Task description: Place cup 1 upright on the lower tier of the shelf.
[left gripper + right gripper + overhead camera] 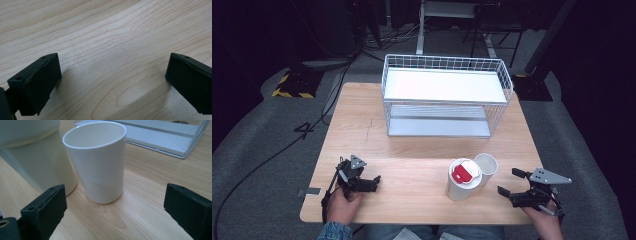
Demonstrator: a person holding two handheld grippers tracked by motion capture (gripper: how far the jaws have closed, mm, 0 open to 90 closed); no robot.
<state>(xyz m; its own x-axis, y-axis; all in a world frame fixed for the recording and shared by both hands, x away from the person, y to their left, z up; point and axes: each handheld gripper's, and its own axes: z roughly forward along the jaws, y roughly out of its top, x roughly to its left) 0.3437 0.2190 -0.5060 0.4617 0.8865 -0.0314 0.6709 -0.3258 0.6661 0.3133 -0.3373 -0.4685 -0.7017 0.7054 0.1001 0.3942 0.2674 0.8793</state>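
Note:
A small white cup [486,167] stands upright on the wooden table [412,145], touching or nearly touching a taller cream container [460,186] with a red-and-white lid [465,172]. My right gripper [508,181] is just right of the cup, open and empty. In the right gripper view the cup [100,157] stands a little ahead of my open jaws [115,195], with the container [32,157] to its left. My left gripper [371,182] rests low near the table's front left, open; its view has my jaws [113,72] wide over bare wood.
A white wire rack [447,95] with two shelves stands at the back middle of the table; its lower shelf [160,135] lies behind the cup. Cables and stand bases sit on the floor beyond. The table's front edge is close under both hands.

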